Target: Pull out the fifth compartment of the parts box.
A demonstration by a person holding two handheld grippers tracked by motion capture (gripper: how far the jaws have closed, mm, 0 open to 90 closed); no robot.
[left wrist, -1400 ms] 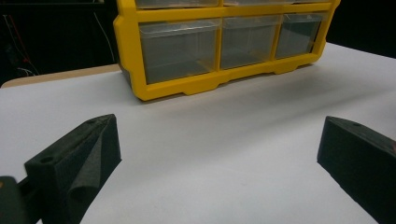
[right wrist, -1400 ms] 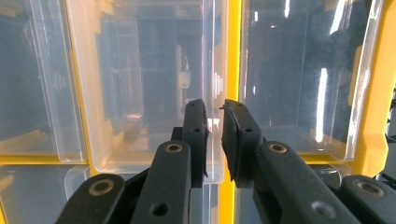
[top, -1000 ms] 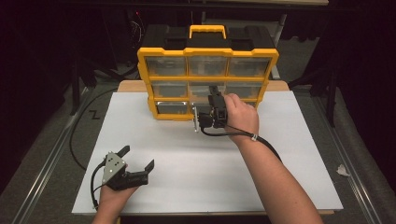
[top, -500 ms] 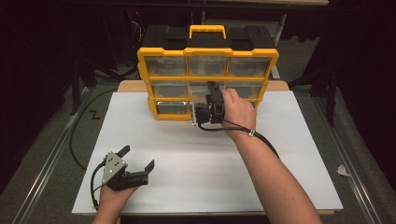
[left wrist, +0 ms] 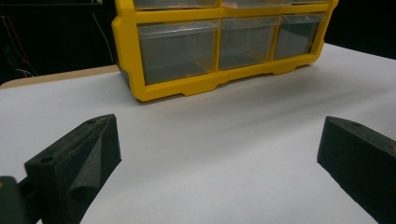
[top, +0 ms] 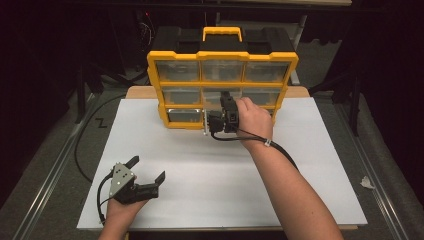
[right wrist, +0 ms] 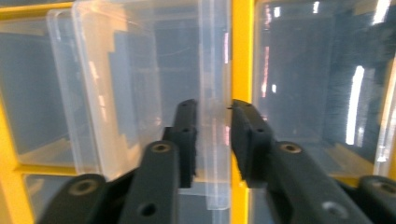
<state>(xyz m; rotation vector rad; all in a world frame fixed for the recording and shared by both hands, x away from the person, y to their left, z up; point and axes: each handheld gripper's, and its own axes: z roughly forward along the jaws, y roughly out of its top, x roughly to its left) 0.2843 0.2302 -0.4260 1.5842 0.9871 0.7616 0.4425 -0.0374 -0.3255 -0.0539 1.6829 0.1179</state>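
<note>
Right claw (right wrist: pixel 212 140) just closed, pinching the clear drawer (right wrist: pixel 140 93) pull; drawer contents unreadable through glare. Left claw (top: pixel 145 172) wide, lower left, holding nothing.

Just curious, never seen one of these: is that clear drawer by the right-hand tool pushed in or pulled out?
Partly pulled out. The clear drawer juts forward of the yellow frame, its wall between the right gripper jaws.

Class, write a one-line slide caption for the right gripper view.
Right gripper closes its jaws on the clear wall of a drawer beside the organizer's yellow frame.
</note>
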